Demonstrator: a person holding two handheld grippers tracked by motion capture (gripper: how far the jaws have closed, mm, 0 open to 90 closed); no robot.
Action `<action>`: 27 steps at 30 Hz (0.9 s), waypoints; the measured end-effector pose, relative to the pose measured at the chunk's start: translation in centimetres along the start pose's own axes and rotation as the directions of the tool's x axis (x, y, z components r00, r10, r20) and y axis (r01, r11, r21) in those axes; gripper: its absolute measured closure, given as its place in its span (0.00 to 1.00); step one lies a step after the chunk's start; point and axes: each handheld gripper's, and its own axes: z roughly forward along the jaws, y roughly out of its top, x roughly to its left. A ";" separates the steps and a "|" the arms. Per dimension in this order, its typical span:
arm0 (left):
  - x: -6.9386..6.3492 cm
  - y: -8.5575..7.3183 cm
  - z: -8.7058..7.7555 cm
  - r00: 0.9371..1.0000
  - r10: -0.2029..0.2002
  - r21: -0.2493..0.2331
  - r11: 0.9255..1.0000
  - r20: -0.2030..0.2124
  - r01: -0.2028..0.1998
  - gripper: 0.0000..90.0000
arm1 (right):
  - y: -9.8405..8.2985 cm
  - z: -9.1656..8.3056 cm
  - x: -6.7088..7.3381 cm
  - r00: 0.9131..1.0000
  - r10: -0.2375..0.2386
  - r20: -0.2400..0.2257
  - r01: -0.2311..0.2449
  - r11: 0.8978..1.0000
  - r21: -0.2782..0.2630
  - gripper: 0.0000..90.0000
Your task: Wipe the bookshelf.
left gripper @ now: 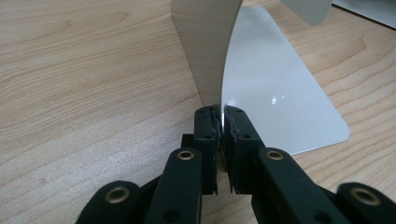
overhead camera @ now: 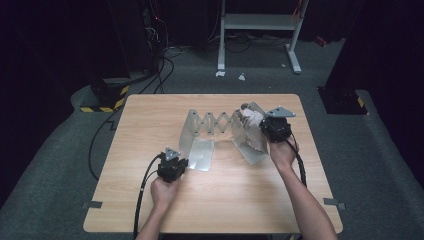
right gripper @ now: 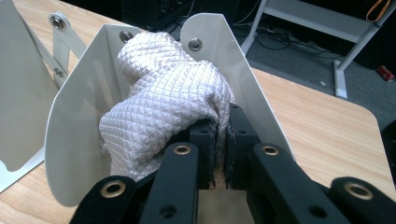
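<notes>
Left tongs (left gripper: 222, 122) clamp the unmarked bookend (left gripper: 210, 51); right tongs (right gripper: 222, 126) pinch the cloth (right gripper: 163, 100).

R hand-held gripper (right gripper: 220, 140) clamps quilted cloth (right gripper: 163, 107) (against white metal bracket (right gripper: 74, 135)).

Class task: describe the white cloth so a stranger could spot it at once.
On the wooden table stands a metal expanding rack. At its right end, the quilted white cloth sits bunched between two end plates; it is the one soft, diamond-textured thing there.
</notes>
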 end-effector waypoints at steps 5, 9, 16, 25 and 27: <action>0.0 0.0 0.0 1.000 0.001 0.000 1.000 -0.001 -0.001 0.93 | -0.4 -0.5 0.0 1.000 -0.004 0.001 0.004 1.000 -0.007 0.94; 0.0 0.0 0.0 1.000 -0.001 0.000 1.000 0.000 0.001 0.93 | -0.7 -1.0 -0.1 1.000 -0.007 0.002 0.007 1.000 -0.012 0.94; 0.0 0.0 0.0 1.000 -0.001 0.001 1.000 0.000 0.001 0.93 | -0.7 -1.8 -0.2 1.000 -0.008 0.006 0.009 1.000 -0.027 0.94; 0.0 0.0 0.0 1.000 -0.003 0.001 1.000 0.004 0.003 0.93 | 0.6 -1.3 -0.1 1.000 -0.005 0.009 0.006 0.999 -0.032 0.94; 0.0 0.0 0.0 1.000 -0.003 0.001 1.000 0.004 0.003 0.93 | 0.9 -1.1 -0.1 1.000 -0.004 0.009 0.004 1.000 -0.028 0.94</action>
